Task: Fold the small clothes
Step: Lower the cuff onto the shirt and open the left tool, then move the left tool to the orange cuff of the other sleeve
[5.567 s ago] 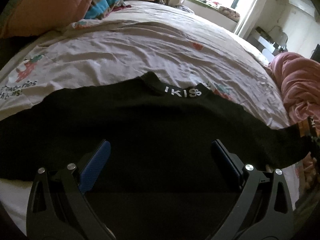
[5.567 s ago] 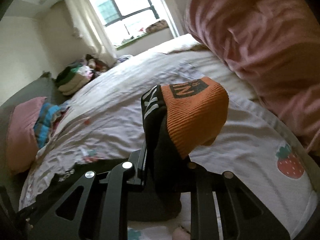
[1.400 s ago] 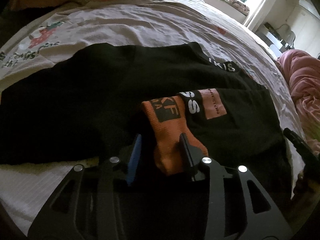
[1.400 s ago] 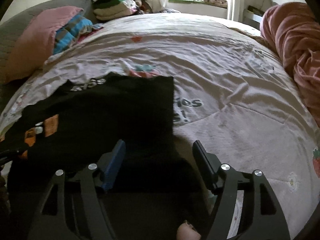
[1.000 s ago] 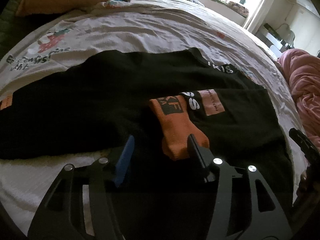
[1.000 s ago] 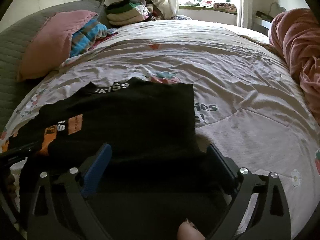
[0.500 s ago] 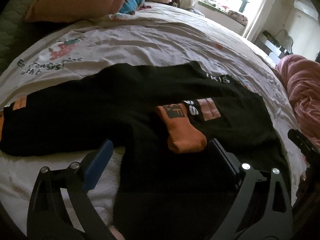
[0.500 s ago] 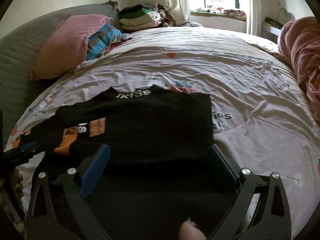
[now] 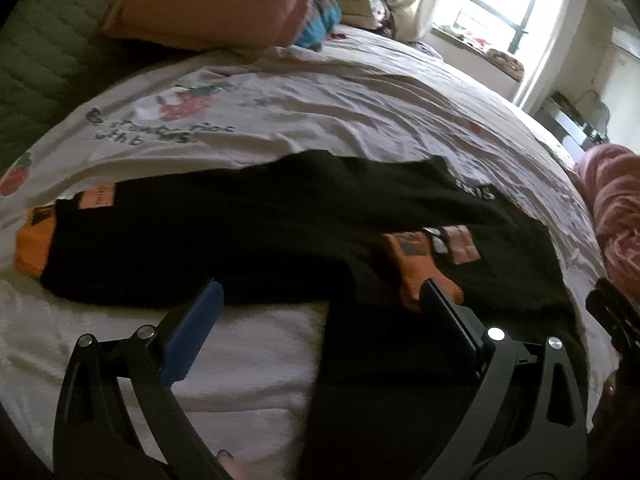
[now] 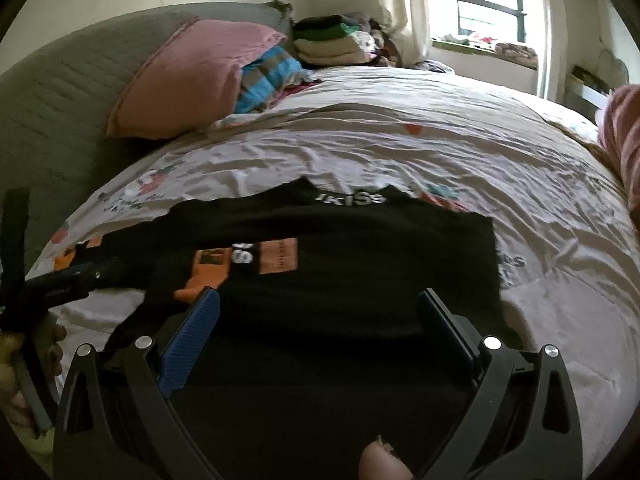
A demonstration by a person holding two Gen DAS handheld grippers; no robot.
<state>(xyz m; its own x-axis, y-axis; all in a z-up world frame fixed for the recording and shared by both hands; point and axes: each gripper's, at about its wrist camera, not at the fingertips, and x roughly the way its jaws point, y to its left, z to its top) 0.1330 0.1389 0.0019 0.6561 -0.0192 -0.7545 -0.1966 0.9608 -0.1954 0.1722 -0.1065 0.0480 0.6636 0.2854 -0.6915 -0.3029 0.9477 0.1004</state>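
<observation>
A black sweater (image 9: 280,232) with orange cuffs lies flat on the bed, its collar (image 10: 350,199) at the far side. One sleeve is folded across the body, and its orange cuff (image 9: 416,268) lies just beyond my left gripper's right finger. The other sleeve stretches out to the left, ending in an orange cuff (image 9: 34,240). My left gripper (image 9: 320,286) hovers over the near hem with its jaws opening and nothing between them. My right gripper (image 10: 319,294) stands open above the sweater's body (image 10: 380,272), holding nothing.
The strawberry-print sheet (image 9: 320,112) covers the bed. A pink pillow (image 10: 192,76) and striped fabric lean on the green headboard (image 10: 56,92). Folded clothes (image 10: 332,42) are stacked at the far corner. A pink blanket (image 9: 618,200) is bunched at the right.
My left gripper has let go of the orange cuff, opened wide and drawn back. Both grippers have pulled back and risen, so more of the sweater and bed shows.
</observation>
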